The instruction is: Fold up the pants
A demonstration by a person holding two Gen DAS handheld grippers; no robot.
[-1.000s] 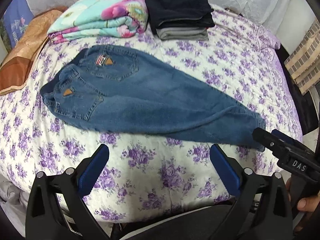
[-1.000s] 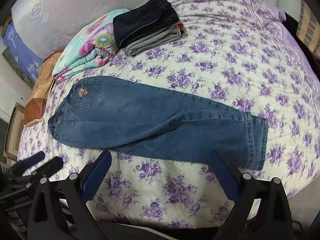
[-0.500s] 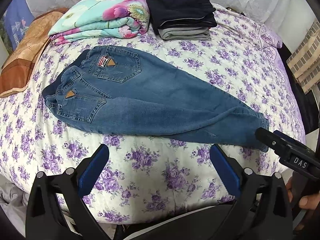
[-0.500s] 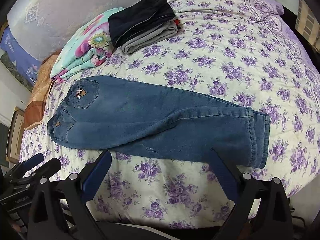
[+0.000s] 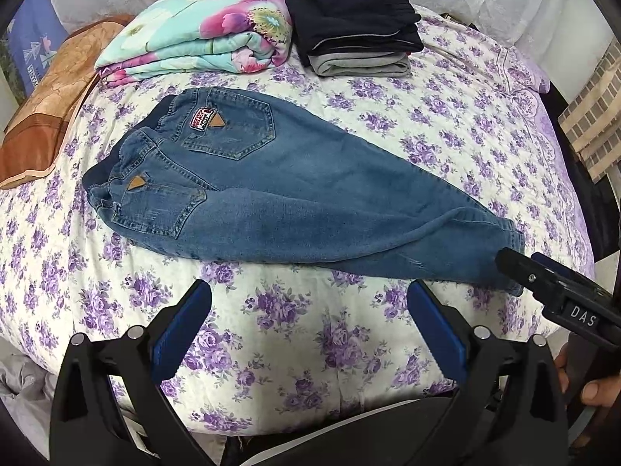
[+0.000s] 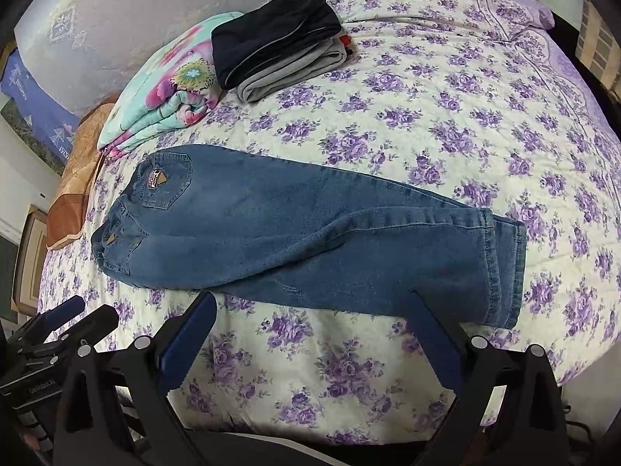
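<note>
Blue jeans [image 5: 295, 198] lie on the purple-flowered bedspread [image 5: 318, 334], folded lengthwise with one leg on the other, waist at the left, cuffs at the right. They also show in the right wrist view [image 6: 310, 240]. My left gripper [image 5: 308, 322] is open and empty, just short of the jeans' near edge. My right gripper [image 6: 310, 330] is open and empty, its fingertips over the near edge of the legs close to the cuffs [image 6: 504, 272]. The right gripper also shows at the right of the left wrist view [image 5: 516, 268], beside the cuffs.
A folded flowered blanket [image 5: 202, 27] and a stack of folded dark and grey clothes [image 5: 353, 31] lie at the far side of the bed. An orange-brown pillow [image 5: 46, 105] lies at the far left. The bed's near edge is just below the grippers.
Both grippers have moved forward toward the jeans, which now look larger and closer. The jeans have not moved.
</note>
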